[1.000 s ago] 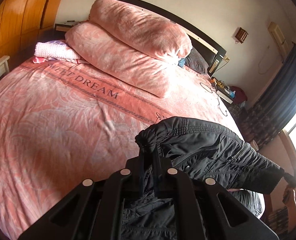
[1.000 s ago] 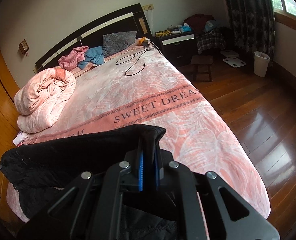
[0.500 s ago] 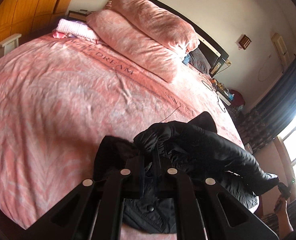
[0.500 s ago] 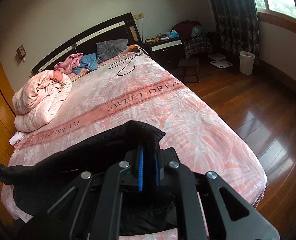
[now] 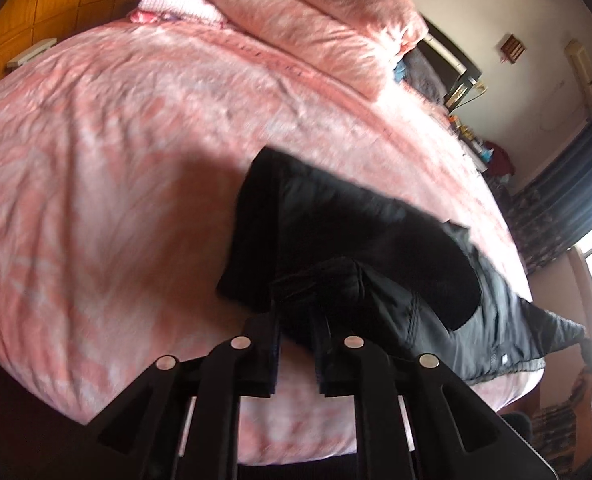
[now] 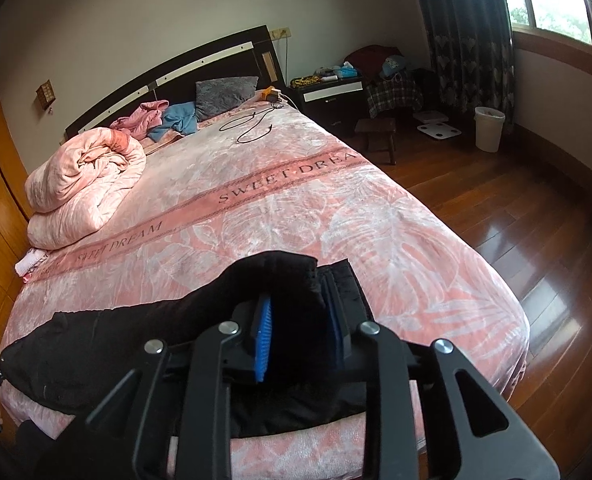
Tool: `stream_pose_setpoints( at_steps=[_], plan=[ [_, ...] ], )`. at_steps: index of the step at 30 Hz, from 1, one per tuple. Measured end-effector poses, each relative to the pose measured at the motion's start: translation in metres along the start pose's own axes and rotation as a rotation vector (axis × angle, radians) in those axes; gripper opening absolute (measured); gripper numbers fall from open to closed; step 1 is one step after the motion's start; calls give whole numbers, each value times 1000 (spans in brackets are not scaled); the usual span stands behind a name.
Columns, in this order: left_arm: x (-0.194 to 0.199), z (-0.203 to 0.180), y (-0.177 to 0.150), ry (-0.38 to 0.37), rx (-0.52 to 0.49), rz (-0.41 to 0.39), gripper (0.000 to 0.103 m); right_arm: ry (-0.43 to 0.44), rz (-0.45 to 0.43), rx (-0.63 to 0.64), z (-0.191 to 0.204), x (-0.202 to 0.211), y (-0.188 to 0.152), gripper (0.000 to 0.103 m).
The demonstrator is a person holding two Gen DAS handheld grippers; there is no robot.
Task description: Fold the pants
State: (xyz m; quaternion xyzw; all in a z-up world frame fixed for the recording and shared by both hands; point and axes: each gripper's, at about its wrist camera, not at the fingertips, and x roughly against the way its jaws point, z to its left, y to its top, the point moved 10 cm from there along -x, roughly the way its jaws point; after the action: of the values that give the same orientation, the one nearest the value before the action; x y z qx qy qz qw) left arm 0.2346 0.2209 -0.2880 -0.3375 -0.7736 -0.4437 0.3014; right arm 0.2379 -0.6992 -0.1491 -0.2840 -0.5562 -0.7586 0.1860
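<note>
Black pants (image 5: pixel 356 248) lie flat across the foot end of the pink bed (image 5: pixel 115 160), one edge folded over on top. My left gripper (image 5: pixel 296 312) sits low over their near corner. Its jaws are opening, a narrow gap shows, and the fabric edge lies loose at the tips. In the right wrist view the pants (image 6: pixel 135 340) stretch to the left along the bed's (image 6: pixel 296 208) front edge. My right gripper (image 6: pixel 296 292) is at their right end. Its blue pads (image 6: pixel 263 320) are opening, with a hump of black cloth slack between them.
A rolled pink quilt (image 6: pixel 83 184) lies at the left of the bed, with clothes and a grey pillow (image 6: pixel 223 94) by the headboard. A black cable (image 6: pixel 251 124) lies on the cover. A nightstand (image 6: pixel 328 92), stool (image 6: pixel 376 132) and white bin (image 6: pixel 489 128) stand on the wooden floor at the right.
Both grippers have come down and forward with the pants, which hung in the air before and now rest on the bed. Both pairs of jaws have parted, the right more widely.
</note>
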Motion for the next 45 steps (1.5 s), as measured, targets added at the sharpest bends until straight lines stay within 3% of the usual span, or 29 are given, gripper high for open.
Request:
stream_pose_setpoints(
  at_steps=[3,6,9,11,13,16,18,21,23,26,30,33,42,44,45],
  plan=[
    [1,27,-13,94,52,18,13,-6,22,-28,-4,0,-8,42],
    [11,49,-19,146,127,-3,22,-18,63,-80,-12,-4,-19,54],
    [27,52,-21,124,175,-52,30,-18,99,-100,-14,-6,-31,57],
    [35,44,-16,79,204,-87,63,-19,139,-153,-20,-9,-40,57],
    [39,32,-7,24,224,-125,76,1,167,-229,-26,-9,-48,61],
    [17,17,2,-33,267,-78,87,43,200,-337,-31,-9,-57,66],
    [-9,12,-1,-32,288,-7,87,76,222,-409,-33,-10,-62,67],
    [-29,8,-3,-3,288,36,82,112,261,-521,-38,-12,-75,68],
    [-37,2,-4,-9,270,59,45,140,260,-570,-40,-11,-80,68],
    [-40,-2,-4,58,215,70,35,147,240,-635,-45,-3,-86,68],
    [-42,1,-6,68,207,84,31,181,229,-786,-54,4,-105,72],
    [-43,1,-7,75,198,87,31,257,222,-815,-42,4,-109,72],
    [-41,2,-6,93,177,84,29,206,218,-869,-62,-38,-112,62],
    [-41,2,-4,105,175,79,26,165,235,-887,-71,-52,-115,45],
    [-40,2,-2,111,174,75,24,163,251,-890,-71,-58,-115,20]
  ],
)
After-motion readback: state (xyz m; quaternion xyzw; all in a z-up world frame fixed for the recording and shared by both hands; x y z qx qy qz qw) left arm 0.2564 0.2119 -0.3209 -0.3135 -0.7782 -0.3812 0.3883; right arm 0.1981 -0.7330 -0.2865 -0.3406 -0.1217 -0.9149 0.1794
